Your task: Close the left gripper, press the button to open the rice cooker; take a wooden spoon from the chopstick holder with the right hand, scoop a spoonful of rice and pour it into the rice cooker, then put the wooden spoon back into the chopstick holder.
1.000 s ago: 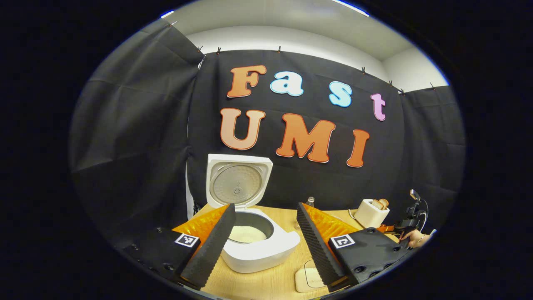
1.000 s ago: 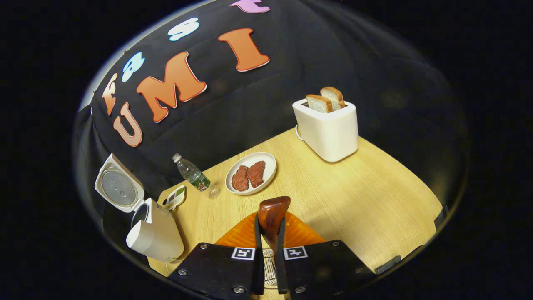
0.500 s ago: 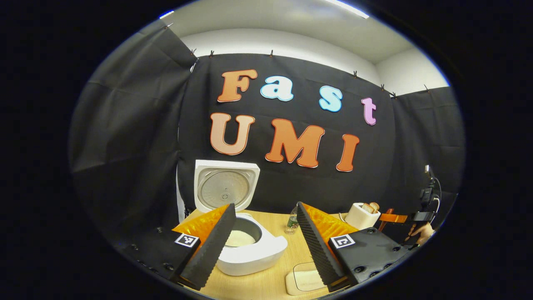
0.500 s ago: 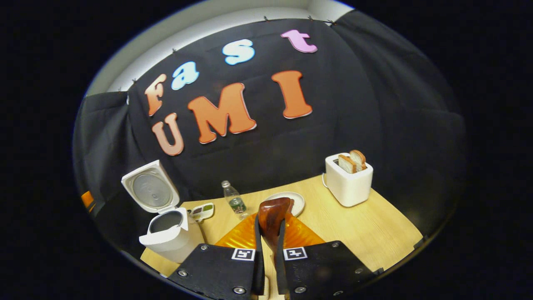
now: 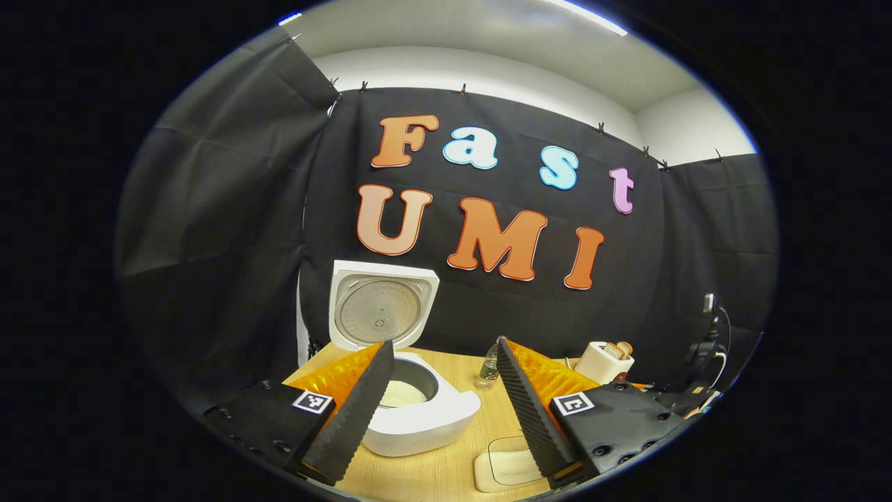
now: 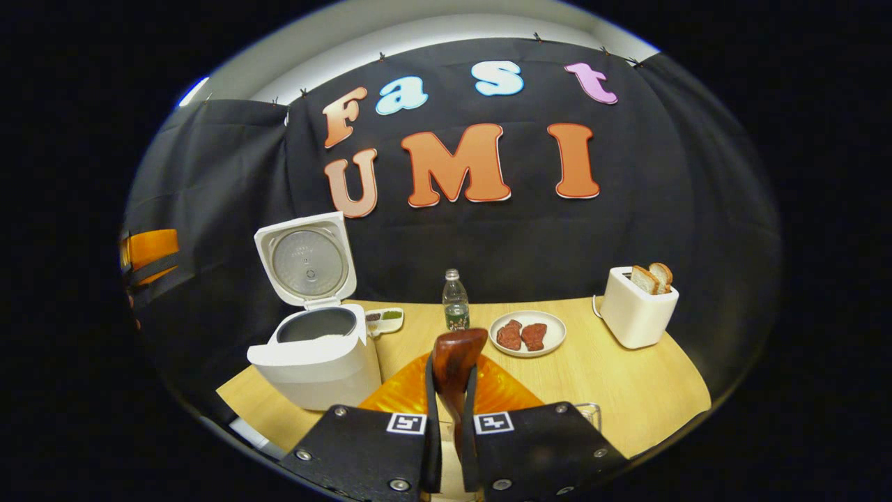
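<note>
The rice cooker (image 6: 317,362) stands at the left end of the tabletop (image 6: 627,390) with its lid (image 6: 305,261) swung upright, and white rice (image 5: 401,394) lies in its pot. The right tongs (image 6: 451,418) are pressed together on the wooden spoon (image 6: 456,362), pinching it by the handle while its dark rounded end juts forward above the tabletop's near edge; whether that end carries rice cannot be told. The left tongs (image 5: 439,404) hang spread apart over the near left part of the tabletop, gripping nothing, with the cooker seen between their fingers. The chopstick holder seems to be the wire rim (image 6: 589,411) just beside the right tongs at the near edge, though too little of it shows to be sure. Judging by the open lid and the spoon already in hand, the step now is likely carrying the spoon either to the rice supply or on to the cooker. To do it well, keep the pinch firm so the handle does not twist, hold the spoon level, travel low across the tabletop toward its left end, and tip only once the spoon is over the pot's mouth. Counted: one rice cooker, one spoon, one water bottle (image 6: 455,307), one plate (image 6: 527,335) bearing two pieces of meat, one toaster (image 6: 637,310) with two bread slices, one small dish (image 6: 385,319) beside the cooker.
</note>
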{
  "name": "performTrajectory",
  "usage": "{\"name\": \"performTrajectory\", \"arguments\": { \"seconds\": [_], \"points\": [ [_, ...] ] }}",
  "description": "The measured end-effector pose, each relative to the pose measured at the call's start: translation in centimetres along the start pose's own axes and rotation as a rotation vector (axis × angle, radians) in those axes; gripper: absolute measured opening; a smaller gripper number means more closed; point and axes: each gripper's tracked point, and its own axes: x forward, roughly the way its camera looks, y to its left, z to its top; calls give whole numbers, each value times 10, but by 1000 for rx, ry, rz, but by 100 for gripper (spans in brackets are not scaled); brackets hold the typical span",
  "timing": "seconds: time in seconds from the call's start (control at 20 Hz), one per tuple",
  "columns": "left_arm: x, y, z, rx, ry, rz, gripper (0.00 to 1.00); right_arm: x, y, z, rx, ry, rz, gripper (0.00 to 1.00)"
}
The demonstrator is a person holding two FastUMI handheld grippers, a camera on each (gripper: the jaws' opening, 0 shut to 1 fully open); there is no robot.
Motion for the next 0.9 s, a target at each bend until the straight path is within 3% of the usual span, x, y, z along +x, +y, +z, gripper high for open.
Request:
{"name": "performTrajectory", "arguments": {
  "seconds": [0.3, 0.55, 0.7, 0.9],
  "points": [
    [9, 15, -6, 36, 32, 7, 100, 4, 9, -60, -84, 72, -24, 11],
    [21, 15, -5, 58, 58, -34, 99, -2, 2, -91, -51, 93, -89, 11],
    [28, 18, -1, 60, 56, -53, 99, -12, -5, -95, 13, 87, -143, 11],
    [30, 26, -1, 72, 72, -71, 99, -24, -16, -103, 204, 98, -230, 11]
  ]
}}
